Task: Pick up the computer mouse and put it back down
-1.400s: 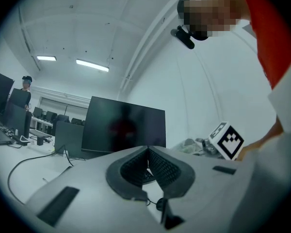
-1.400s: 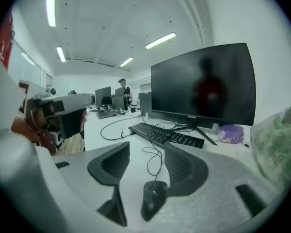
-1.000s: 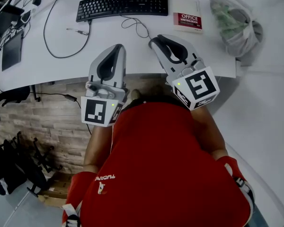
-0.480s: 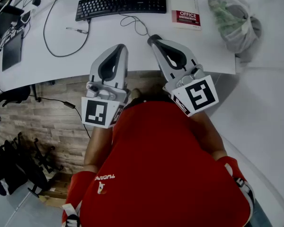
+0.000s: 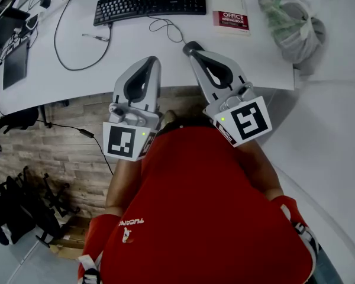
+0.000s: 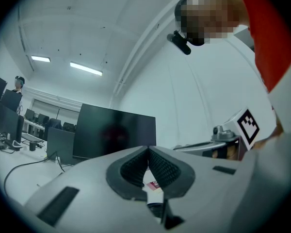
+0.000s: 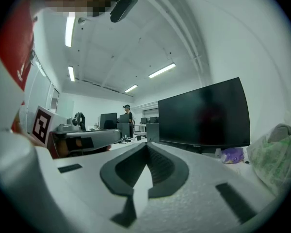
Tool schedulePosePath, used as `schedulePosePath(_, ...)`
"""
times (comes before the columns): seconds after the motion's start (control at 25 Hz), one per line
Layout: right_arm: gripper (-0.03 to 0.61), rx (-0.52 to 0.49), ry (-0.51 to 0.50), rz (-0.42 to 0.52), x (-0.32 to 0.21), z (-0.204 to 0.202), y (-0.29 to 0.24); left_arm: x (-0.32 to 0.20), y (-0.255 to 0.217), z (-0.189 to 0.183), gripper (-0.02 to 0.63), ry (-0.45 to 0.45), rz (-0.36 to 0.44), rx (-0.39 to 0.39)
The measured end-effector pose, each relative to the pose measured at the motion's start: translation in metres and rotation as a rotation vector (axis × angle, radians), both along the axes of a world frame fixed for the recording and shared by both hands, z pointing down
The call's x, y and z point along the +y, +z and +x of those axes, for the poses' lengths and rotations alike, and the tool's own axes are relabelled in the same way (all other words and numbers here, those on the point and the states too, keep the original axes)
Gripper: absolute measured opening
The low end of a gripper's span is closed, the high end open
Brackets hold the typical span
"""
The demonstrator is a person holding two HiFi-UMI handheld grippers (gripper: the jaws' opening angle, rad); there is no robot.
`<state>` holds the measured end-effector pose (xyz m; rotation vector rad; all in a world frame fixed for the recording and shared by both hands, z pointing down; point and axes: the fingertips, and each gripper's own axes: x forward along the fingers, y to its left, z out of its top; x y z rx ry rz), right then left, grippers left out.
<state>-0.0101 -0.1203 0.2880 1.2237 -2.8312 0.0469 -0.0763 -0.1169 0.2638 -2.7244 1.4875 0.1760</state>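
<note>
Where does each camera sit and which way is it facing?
Head view: on the person's head, steeply down at desk, keyboard, left gripper, right gripper; red shirt below.
Left gripper view: on the left gripper, level toward a black monitor; shut jaws, shirt show.
Right gripper view: on the right gripper, level toward a black monitor and plastic bag; shut jaws, shirt show.
Shared: each gripper view shows the other gripper; the head view shows both.

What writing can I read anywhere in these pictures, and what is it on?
"OFFICE WRITING BOOK": red label of the notebook.
Shirt print: upside down, too blurred to read.
Keyboard keys: too small.
Marker cubes: square patterns, no words.
</note>
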Motion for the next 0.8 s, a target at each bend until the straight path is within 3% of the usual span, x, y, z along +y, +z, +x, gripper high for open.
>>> schedulePosePath(0.8,0.003,0.003,0.011,-0.003,-0.0030,0.0062,0.0015,-0.0027,0.0020,0.0006,0.011,-0.007,-0.005,0.003)
